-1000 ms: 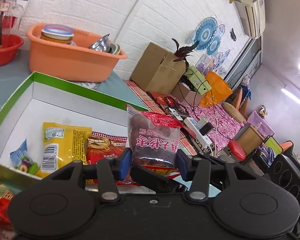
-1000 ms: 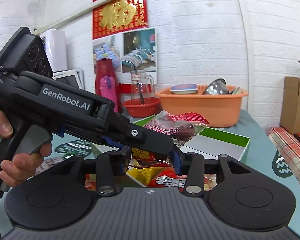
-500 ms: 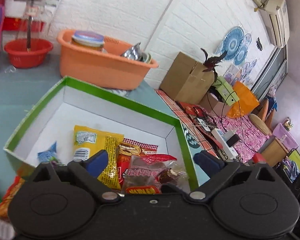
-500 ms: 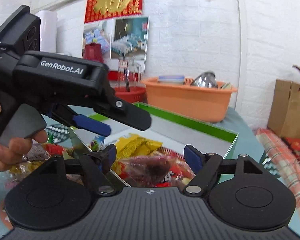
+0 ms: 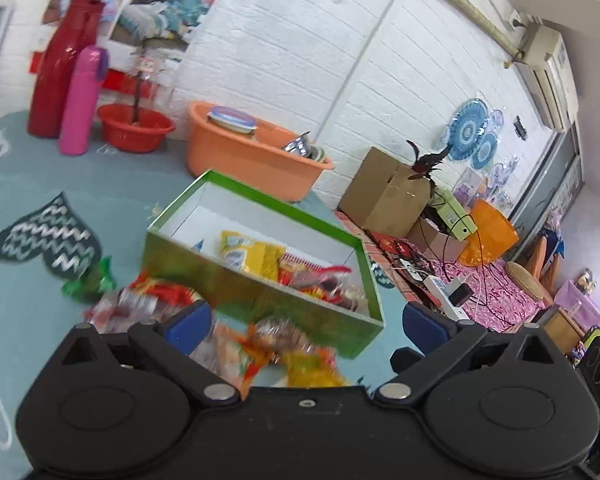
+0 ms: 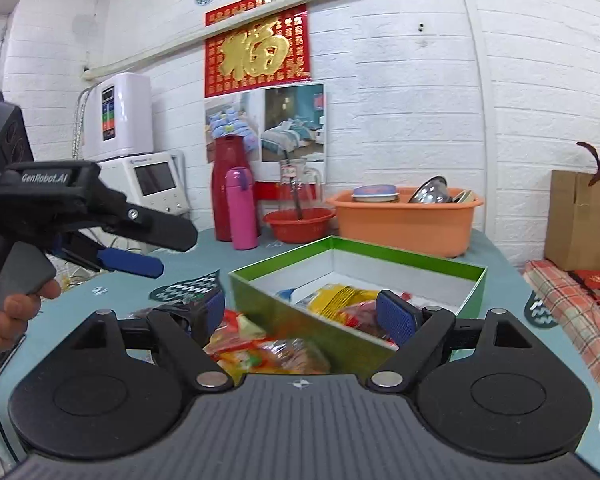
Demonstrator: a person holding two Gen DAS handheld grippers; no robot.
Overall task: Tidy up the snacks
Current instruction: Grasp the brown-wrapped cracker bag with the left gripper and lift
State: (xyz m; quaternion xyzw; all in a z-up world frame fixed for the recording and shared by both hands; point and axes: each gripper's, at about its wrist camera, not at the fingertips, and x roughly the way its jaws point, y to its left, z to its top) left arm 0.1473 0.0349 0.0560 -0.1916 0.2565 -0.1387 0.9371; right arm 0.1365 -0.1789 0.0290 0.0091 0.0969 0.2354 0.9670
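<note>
A green box with a white inside stands on the teal table and holds several snack packets, among them a yellow one and a clear bag of red dates. It also shows in the right wrist view. Loose snack packets lie on the table in front of the box, and show in the right wrist view. My left gripper is open and empty, above the loose packets. My right gripper is open and empty near the box's front corner.
An orange tub of dishes, a red bowl, a pink bottle and a red flask stand at the back by the wall. A cardboard box and cables lie to the right. A green wrapped sweet lies left of the box.
My left gripper opened and let the bag of red dates drop into the box, then drew back and to the left. My right gripper also opened and pulled back.
</note>
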